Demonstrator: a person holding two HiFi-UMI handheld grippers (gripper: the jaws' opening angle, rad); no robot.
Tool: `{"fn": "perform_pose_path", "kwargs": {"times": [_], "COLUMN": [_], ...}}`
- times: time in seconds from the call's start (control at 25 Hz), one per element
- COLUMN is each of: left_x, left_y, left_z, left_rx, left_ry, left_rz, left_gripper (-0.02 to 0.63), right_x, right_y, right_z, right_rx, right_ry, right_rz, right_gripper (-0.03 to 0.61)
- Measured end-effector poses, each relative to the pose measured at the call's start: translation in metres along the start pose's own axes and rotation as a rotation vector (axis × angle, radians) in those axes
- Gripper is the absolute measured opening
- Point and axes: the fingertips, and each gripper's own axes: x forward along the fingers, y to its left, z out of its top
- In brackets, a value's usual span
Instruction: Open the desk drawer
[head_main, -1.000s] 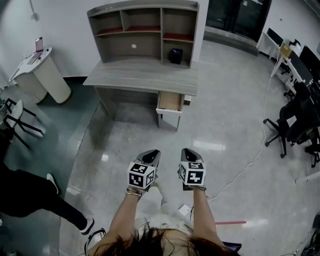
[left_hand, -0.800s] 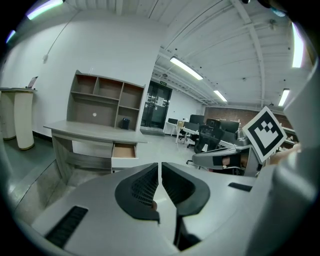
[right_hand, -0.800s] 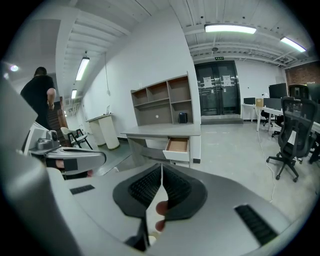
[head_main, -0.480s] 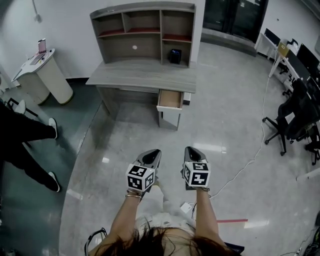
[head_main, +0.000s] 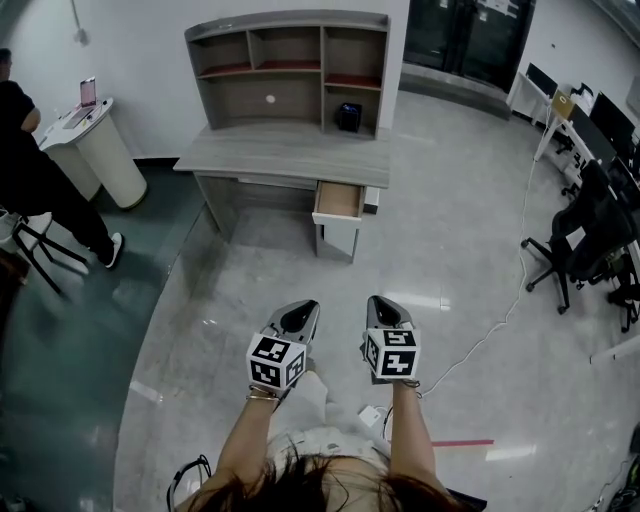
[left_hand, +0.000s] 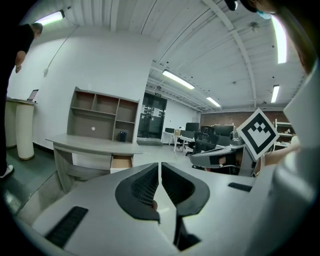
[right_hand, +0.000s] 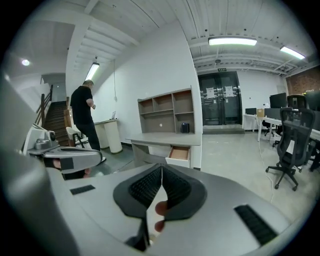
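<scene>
Drawer already out, both grippers empty and far back

My left gripper (head_main: 298, 316) has just been closing, and its jaws stand nearly together on nothing. My right gripper (head_main: 389, 312) is closed and empty too. Both hang well apart from the desk (head_main: 280, 155), whose drawer (head_main: 339, 201) under the right end stands pulled out. I judge the opening done.

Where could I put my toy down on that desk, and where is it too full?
The whole desktop in front of the shelves is bare, edge to edge. The floor in front of the open drawer is free too. It gets crowded at the right, with office chairs and a cable, and one shelf cubby holds a black box.
</scene>
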Motion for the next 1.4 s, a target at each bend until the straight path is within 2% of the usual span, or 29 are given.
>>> {"fn": "perform_pose_path", "kwargs": {"times": [0.36,0.6,0.8,1.04,1.4], "left_x": [-0.012,-0.007,-0.004,0.006,0.038], "left_y": [-0.008,-0.002,0.007,0.02,0.033], "left_z": [0.02,0.033,0.046,0.05,0.057], "left_rx": [0.036,0.069,0.065,0.085,0.074], "left_ry": [-0.061,-0.078,-0.095,-0.08,-0.051], "left_rz": [0.002,0.019,0.029,0.042,0.017], "left_gripper": [0.026,0.026,0.026,0.026,0.028], "right_x": [-0.023,-0.017,-0.008,0.007,0.031], "right_y": [0.0,-0.001,-0.002,-0.004,-0.017], "right_z": [0.033,0.039,0.045,0.043,0.051], "right_rx": [-0.041,-0.036,-0.044,-0.043,-0.02], "right_ry": [-0.091,-0.081,-0.08,-0.062,-0.055], "right_rz": [0.007,0.042,0.052,0.054,0.043], "right_gripper": [0.026,0.026,0.023,0.02,0.02]}}
